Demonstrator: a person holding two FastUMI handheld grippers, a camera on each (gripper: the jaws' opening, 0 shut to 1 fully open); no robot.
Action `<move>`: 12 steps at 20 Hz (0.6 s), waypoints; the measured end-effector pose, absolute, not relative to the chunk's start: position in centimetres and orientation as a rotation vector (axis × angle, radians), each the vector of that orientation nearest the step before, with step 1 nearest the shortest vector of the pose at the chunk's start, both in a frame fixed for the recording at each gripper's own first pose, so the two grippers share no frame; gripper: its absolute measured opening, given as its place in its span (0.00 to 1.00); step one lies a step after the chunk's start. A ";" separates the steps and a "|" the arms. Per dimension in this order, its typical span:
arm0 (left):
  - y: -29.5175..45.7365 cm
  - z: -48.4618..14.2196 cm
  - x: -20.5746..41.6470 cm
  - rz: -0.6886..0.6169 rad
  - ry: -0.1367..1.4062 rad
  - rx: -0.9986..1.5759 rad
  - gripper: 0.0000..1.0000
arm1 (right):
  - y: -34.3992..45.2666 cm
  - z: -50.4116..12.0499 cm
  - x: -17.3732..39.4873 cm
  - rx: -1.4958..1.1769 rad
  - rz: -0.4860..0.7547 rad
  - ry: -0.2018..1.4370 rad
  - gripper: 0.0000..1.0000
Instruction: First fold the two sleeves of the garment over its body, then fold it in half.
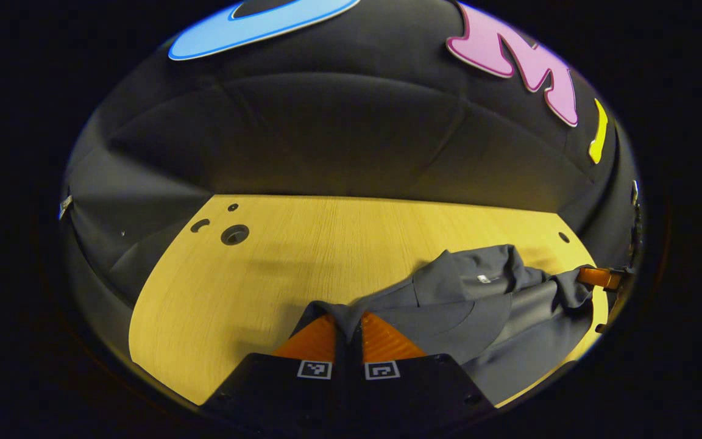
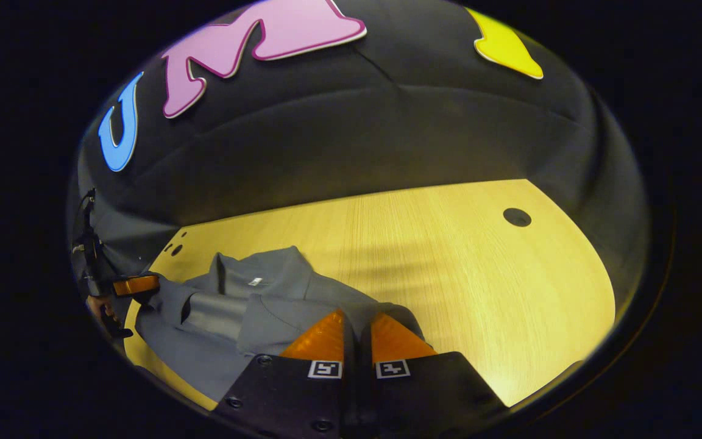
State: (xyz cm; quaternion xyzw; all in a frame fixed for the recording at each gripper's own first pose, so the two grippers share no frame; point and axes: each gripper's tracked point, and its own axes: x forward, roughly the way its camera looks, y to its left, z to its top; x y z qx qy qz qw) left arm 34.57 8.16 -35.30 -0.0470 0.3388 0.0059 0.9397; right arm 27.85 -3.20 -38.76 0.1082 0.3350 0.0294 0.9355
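Garment (image 1: pixel 479 305), grey, collared, lying on wood table (image 1: pixel 302 256), pinched at both side edges. Left gripper (image 1: pixel 348 332) at bottom of left gripper view, fingers close together w/ a fold of grey cloth clamped between them, both pressing on it; cloth rising off the tabletop there into a small peak at the tips. From that pinch outward, fabric spreading right & away across the table: rumpled body panel, collar w/ small white tag (image 1: pixel 484 278) at far side, a darker fold running diagonally. Beyond it, near table's right edge, other tool visible, gripping the far side of same garment. Right gripper (image 2: pixel 357 332) at bottom of right gripper view, fingers likewise nearly closed, thin grey fabric edge caught between, both sides bearing on it. From there garment (image 2: pixel 253 305) stretching left: collar & tag (image 2: pixel 255 281) toward the back, one sleeve area folded over the body, lower hem hanging near table's front edge. At far left of that view, left tool & a hand (image 2: pixel 98 308) holding it, partly dim. Table (image 2: pixel 460 268) bare to the right, round hole (image 2: pixel 517 217) near its far corner; more holes (image 1: pixel 234 234) at far left corner in left gripper view. Black cloth wall (image 1: pixel 339 134) behind
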 end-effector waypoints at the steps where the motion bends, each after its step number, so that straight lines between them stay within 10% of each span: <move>1: 8.1 -36.0 34.7 0.020 0.705 -0.092 0.07 | -3.3 -39.4 27.9 0.218 0.056 0.699 0.05; 10: 8.3 -39.2 34.1 0.056 0.792 -0.103 0.31 | -3.9 -41.3 27.2 0.251 0.038 0.771 0.28; 12: 8.2 -39.0 33.7 0.054 0.794 -0.125 0.43 | -4.3 -40.3 27.0 0.227 0.041 0.750 0.53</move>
